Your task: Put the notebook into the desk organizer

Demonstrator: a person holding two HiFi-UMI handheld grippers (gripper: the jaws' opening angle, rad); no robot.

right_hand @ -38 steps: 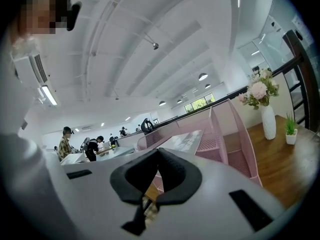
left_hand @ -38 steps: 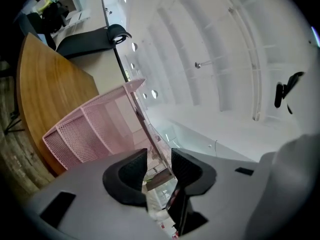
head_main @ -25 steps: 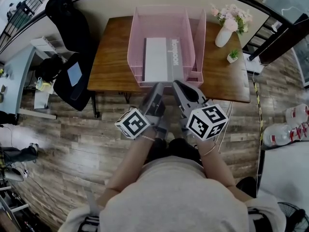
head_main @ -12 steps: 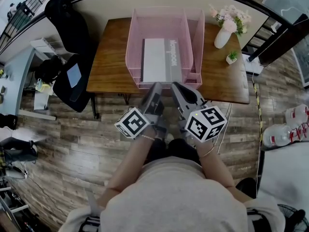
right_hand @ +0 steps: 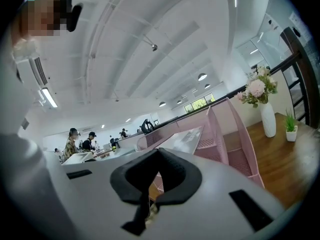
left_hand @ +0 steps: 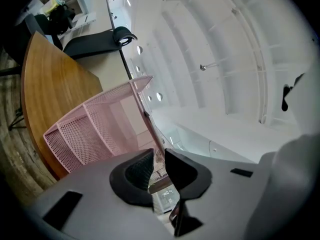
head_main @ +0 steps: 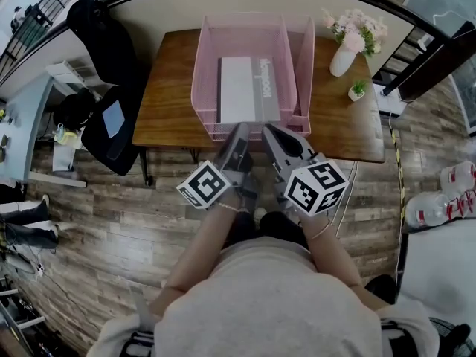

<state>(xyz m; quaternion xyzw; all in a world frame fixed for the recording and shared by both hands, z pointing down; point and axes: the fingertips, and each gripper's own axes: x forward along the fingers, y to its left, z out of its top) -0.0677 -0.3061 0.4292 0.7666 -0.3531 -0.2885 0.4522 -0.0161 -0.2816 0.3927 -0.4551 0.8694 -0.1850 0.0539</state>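
Head view: pink desk organizer (head_main: 202, 73) stands on wooden desk (head_main: 167, 95); notebook (head_main: 239, 89) lies flat in its top tray. To the right, white vase (head_main: 343, 56) holds flowers (head_main: 358, 24). Left gripper (head_main: 242, 129) at tray front: jaws slightly parted, just been opening, nothing between. Right gripper (head_main: 268, 131) beside it: jaws closed, empty. Versus a second ago: notebook slightly deeper in tray.

Left gripper (left_hand: 159, 159) jaws opened wider, nothing between them; notebook (head_main: 248, 89) slid slightly farther into organizer (head_main: 202, 65).
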